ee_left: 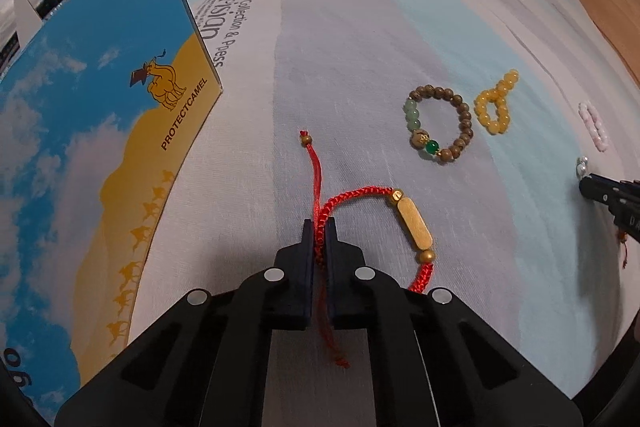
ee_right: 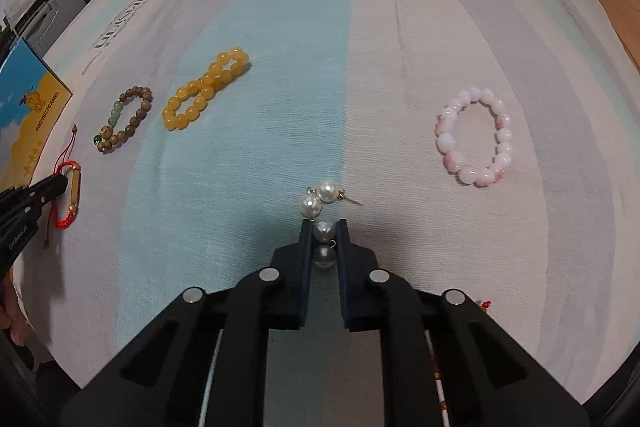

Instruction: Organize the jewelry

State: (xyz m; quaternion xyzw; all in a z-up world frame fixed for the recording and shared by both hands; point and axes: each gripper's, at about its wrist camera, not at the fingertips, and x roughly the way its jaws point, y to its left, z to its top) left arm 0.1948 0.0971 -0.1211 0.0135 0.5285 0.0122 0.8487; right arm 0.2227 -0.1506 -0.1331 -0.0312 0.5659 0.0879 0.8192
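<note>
Two black two-finger grippers are seen over a pale cloth striped in white, grey and light blue (ee_right: 280, 47), and both are clamped on jewelry. The left gripper (ee_left: 319, 227) is closed on the braided cord of a red string bracelet with an oblong gold bar and small gold beads (ee_left: 414, 223); the cord is pinched between the fingers, the gold bar is laid on the cloth just right of the fingertips, and a loose red tail ending in a small wooden bead (ee_left: 306, 139) is stretched ahead. The right gripper (ee_right: 324, 229) is closed on a short string of white pearls with a thin metal pin (ee_right: 320, 203); one pearl is squeezed between the fingertips, another is seen further back between the fingers, and two more are rested on the cloth just beyond.

Between the grippers a brown wooden bead bracelet with pale green and dark green beads (ee_left: 440, 125) is laid flat, and just beside it a yellow amber-coloured bead bracelet twisted into a figure eight (ee_left: 494, 103) is seen. A pink-and-white marbled bead bracelet (ee_right: 476, 137) is placed well apart, to the right of the pearls. A blue and yellow cardboard box printed with a camel and PROTECTCAMEL (ee_left: 100, 131) is stood at the far left
</note>
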